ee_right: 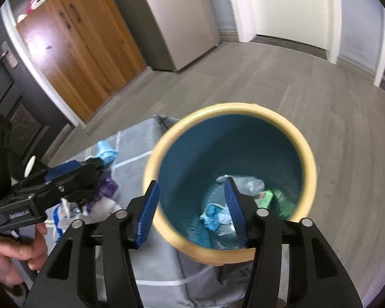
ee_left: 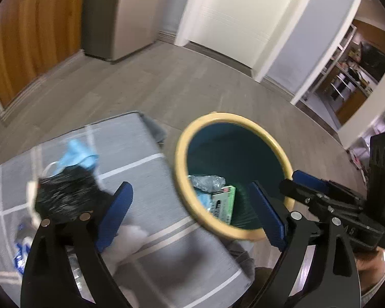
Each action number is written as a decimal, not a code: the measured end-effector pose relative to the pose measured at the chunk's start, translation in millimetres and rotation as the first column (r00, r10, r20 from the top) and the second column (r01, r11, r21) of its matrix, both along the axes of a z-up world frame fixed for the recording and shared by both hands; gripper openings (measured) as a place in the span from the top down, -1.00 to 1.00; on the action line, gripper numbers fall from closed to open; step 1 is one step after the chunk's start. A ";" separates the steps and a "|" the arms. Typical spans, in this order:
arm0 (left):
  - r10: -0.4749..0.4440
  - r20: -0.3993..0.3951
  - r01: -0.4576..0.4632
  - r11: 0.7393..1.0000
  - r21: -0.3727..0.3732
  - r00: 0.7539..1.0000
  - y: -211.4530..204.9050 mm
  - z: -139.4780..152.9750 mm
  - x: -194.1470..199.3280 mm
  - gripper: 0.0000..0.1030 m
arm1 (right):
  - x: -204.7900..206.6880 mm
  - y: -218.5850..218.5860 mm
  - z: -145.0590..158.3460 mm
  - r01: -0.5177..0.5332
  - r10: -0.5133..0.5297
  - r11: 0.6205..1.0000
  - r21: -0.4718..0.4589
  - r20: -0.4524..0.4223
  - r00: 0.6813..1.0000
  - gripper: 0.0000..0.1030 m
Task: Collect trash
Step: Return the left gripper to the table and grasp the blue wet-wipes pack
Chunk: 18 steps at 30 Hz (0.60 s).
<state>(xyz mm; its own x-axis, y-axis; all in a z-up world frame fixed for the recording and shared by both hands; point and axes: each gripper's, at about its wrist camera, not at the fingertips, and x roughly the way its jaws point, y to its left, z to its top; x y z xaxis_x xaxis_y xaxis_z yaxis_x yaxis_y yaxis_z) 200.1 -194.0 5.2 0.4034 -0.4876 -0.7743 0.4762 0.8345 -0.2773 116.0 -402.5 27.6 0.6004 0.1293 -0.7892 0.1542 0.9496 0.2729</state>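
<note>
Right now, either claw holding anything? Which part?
Nothing held. Left claw and right claw are both open with nothing between the pads, at the bin.

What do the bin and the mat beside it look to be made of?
Bin: probably plastic, with a smooth teal inside wall and a matte cream-yellow rim.
Mat: looks like woven fabric, grey with pale stripes and a soft, folded corner; blur hides the weave.

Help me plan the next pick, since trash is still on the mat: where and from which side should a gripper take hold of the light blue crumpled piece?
Grip the light blue crumpled piece by its raised bunched folds, coming from above with jaws open wide. It lies loose on the grey mat, soft and shapeless, so any upstanding ridge should pinch well. The black crumpled trash sits against its near side, so approaching from the far side or top likely avoids snagging it.
</note>
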 end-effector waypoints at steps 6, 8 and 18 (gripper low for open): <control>0.067 0.030 -0.069 0.997 0.046 0.997 48.7 11.9 -13.5 -0.79 | 8.8 26.0 8.3 -0.077 0.077 0.997 0.022 0.019 0.997 -0.30; 0.093 0.033 -0.095 0.994 0.055 0.995 69.6 14.6 -18.1 -0.79 | 11.4 36.1 10.6 -0.101 0.101 0.995 0.021 0.024 0.995 -0.31; 0.237 0.027 -0.238 0.966 0.102 0.971 156.9 14.6 -32.5 -0.83 | 20.8 78.4 14.0 -0.191 0.190 0.981 0.026 0.024 0.981 -0.34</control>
<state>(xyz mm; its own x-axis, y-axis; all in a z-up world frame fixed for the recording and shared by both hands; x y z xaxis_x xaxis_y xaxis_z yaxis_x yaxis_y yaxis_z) 167.6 -37.1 19.8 0.5095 -0.2935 -0.8089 0.2642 0.9480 -0.1775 136.9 -324.1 41.7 0.5792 0.2652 -0.7709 -0.0351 0.9528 0.3015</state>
